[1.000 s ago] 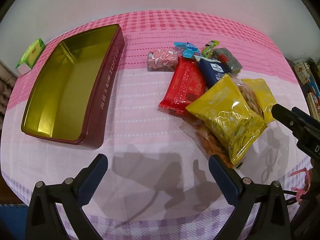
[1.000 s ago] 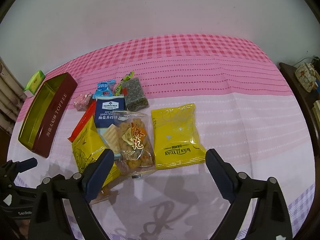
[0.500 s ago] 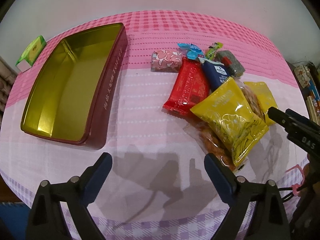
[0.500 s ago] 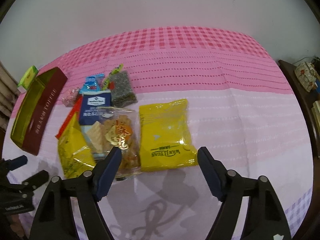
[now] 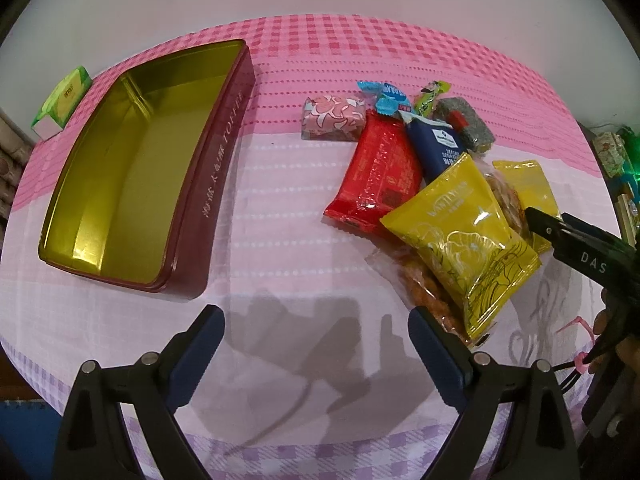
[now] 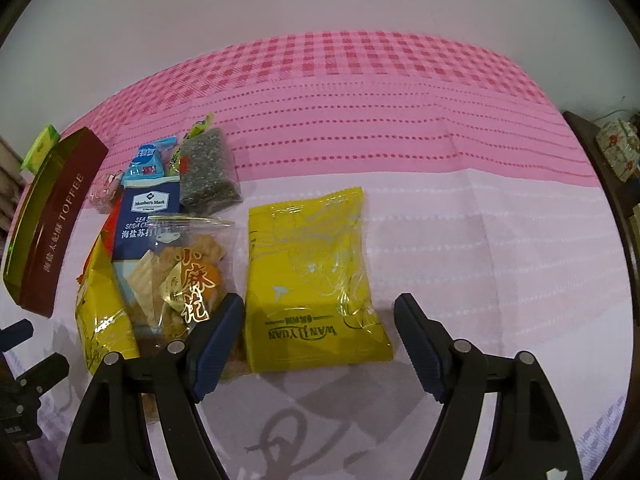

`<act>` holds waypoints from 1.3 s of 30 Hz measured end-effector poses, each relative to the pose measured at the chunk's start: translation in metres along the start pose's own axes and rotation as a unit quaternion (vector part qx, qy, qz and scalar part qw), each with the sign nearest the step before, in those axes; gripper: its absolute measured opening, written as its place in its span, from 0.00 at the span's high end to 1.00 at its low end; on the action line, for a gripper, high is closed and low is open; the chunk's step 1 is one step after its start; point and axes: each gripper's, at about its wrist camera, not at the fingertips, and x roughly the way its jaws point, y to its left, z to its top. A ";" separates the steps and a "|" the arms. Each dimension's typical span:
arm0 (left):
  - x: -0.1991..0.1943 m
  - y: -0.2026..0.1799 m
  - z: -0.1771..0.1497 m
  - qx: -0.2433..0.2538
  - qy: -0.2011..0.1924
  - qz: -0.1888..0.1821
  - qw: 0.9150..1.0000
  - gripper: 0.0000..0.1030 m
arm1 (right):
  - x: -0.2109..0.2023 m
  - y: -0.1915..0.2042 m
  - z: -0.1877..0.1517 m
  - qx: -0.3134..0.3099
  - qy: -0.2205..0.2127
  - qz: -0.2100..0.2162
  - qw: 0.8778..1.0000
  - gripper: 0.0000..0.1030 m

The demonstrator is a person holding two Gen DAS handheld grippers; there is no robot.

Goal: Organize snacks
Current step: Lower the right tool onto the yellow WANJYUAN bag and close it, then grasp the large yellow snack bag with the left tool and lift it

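Two claws hang over the bench. The right claw [image 6: 318,330] is released, its jaws straddling the near end of the flat yellow packet [image 6: 310,276], probably lined up for a pinch across its width. The packet's long axis runs straight away from this claw, print toward it. The left claw [image 5: 316,344] is released over bare cloth, the empty toffee tin [image 5: 132,184] ahead to its left.

Bare cloth [image 5: 280,240] between tin [image 5: 120,168] and snack pile [image 5: 420,184]: free passage; pile crowds right side.
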 end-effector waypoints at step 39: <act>0.013 -0.046 0.051 -0.133 0.073 -0.119 0.981 0.07 | -0.009 -0.023 -0.024 -0.038 -0.037 0.001 0.999 0.42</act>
